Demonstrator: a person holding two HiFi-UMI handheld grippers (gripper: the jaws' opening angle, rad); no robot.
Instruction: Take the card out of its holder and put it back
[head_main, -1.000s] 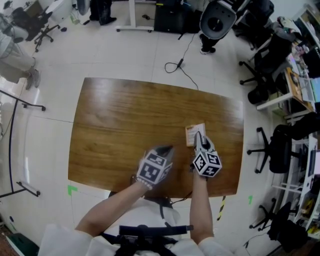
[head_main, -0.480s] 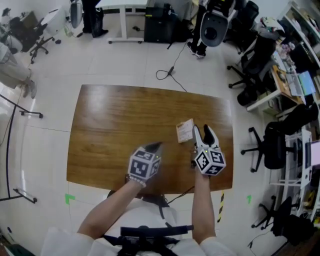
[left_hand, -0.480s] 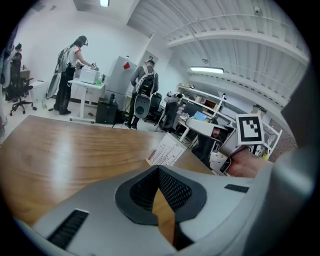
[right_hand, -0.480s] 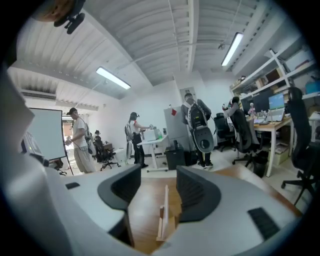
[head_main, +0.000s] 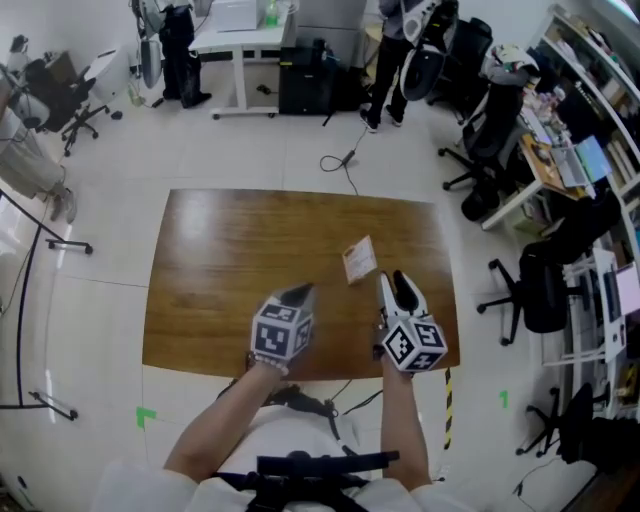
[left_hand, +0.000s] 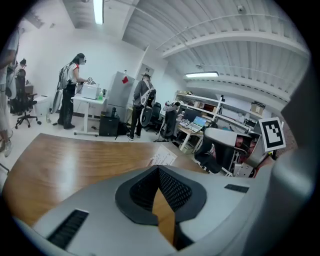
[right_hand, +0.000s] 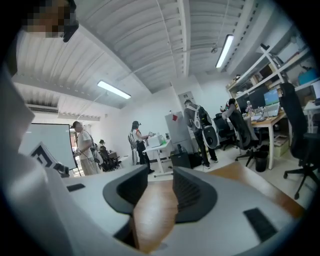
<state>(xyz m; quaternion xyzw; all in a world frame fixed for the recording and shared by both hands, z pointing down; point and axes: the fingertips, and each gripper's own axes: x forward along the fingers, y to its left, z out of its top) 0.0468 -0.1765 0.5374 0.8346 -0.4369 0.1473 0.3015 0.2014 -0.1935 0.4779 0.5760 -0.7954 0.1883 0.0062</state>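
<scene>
The card in its holder (head_main: 359, 260), a small white and orange rectangle, lies flat on the wooden table (head_main: 220, 250). It also shows in the left gripper view as the pale card (left_hand: 162, 158) beyond the jaws. My right gripper (head_main: 397, 284) hangs just right of and nearer than the card, apart from it. It is open, its jaws have just been closing a little, and nothing is between them. My left gripper (head_main: 297, 294) hovers to the card's left, shut and empty. The right gripper view (right_hand: 156, 189) shows only table between the pads.
Office chairs (head_main: 535, 285) and shelves crowd the right side. A white desk (head_main: 240, 30) and standing people (left_hand: 70, 90) are at the far end. A cable (head_main: 345, 165) lies on the floor beyond the table.
The right gripper has let go of the card's edge, opened and lifted back toward me. The left gripper has risen too. The card stays flat on the table.
</scene>
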